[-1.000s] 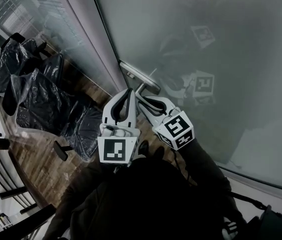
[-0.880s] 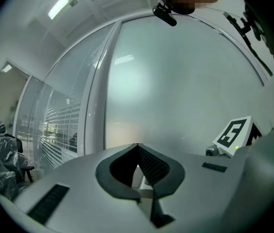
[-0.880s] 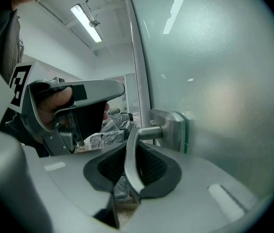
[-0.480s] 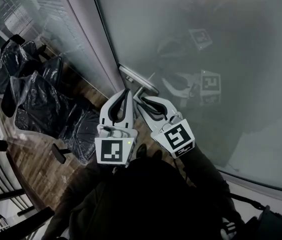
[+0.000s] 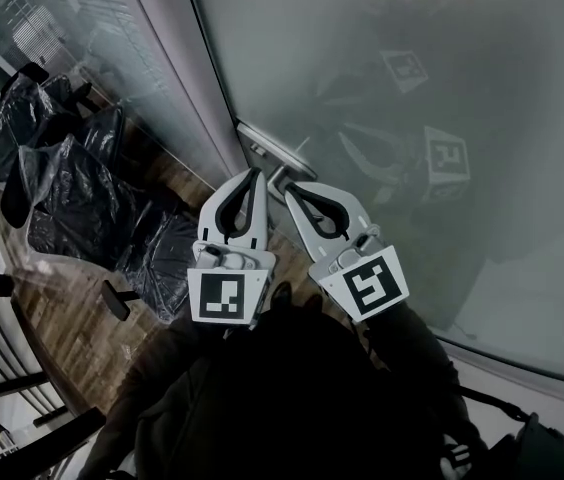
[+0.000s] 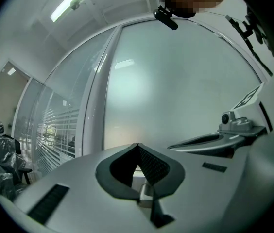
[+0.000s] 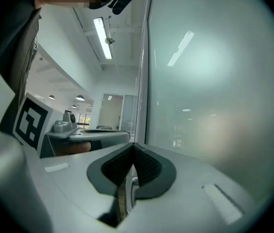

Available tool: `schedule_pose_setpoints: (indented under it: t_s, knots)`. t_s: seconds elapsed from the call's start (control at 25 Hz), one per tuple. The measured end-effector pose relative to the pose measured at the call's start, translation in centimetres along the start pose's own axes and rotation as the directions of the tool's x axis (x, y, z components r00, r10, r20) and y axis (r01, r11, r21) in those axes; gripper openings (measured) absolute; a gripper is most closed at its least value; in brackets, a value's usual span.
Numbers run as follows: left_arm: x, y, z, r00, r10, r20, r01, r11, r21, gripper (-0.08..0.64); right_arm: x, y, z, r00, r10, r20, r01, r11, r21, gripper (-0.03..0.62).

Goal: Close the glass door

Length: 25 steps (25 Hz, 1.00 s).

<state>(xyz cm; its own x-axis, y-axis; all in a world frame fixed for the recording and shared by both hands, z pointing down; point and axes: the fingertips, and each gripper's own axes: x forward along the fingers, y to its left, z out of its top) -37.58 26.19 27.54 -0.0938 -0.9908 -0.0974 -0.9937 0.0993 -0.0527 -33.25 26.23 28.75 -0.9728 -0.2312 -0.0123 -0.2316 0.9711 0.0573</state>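
Note:
The frosted glass door (image 5: 412,118) fills the right of the head view, with its silver lever handle (image 5: 274,153) near the door's edge. My left gripper (image 5: 255,172) is shut, its tips just left of and below the handle with nothing between them. My right gripper (image 5: 288,190) sits beside it, right under the handle's shank. Its jaws have just closed and the tips meet on nothing. In the left gripper view the jaws (image 6: 137,145) point at the pane, as do those in the right gripper view (image 7: 133,144).
A pale door frame (image 5: 177,78) runs up the left of the pane, with clear glass and blinds beyond. Chairs wrapped in plastic (image 5: 62,188) stand on the wooden floor (image 5: 72,318) at the left. The person's dark clothing fills the bottom.
The right gripper's jaws stood apart under the handle and now meet. That gripper has risen, its marker cube shifting to the lower right. The left gripper has barely moved.

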Motion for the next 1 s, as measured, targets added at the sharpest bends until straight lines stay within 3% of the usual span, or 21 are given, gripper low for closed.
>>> schedule_pose_setpoints:
  t_s: [0.28, 1.0]
  knots:
    - [0.2, -1.2, -0.1, 0.999, -0.018, -0.029, 0.018, 1.000, 0.007, -0.003, -1.1, -0.5, 1.0, 1.000, -0.006, -0.007, 0.006, 1.000, 0.026, 0.002]
    - [-0.3, -1.7, -0.2, 1.000, -0.021, -0.012, 0.022, 1.000, 0.011, -0.003, -1.7, -0.4, 1.0, 1.000, -0.012, 0.025, 0.011, 0.999, 0.030, 0.000]
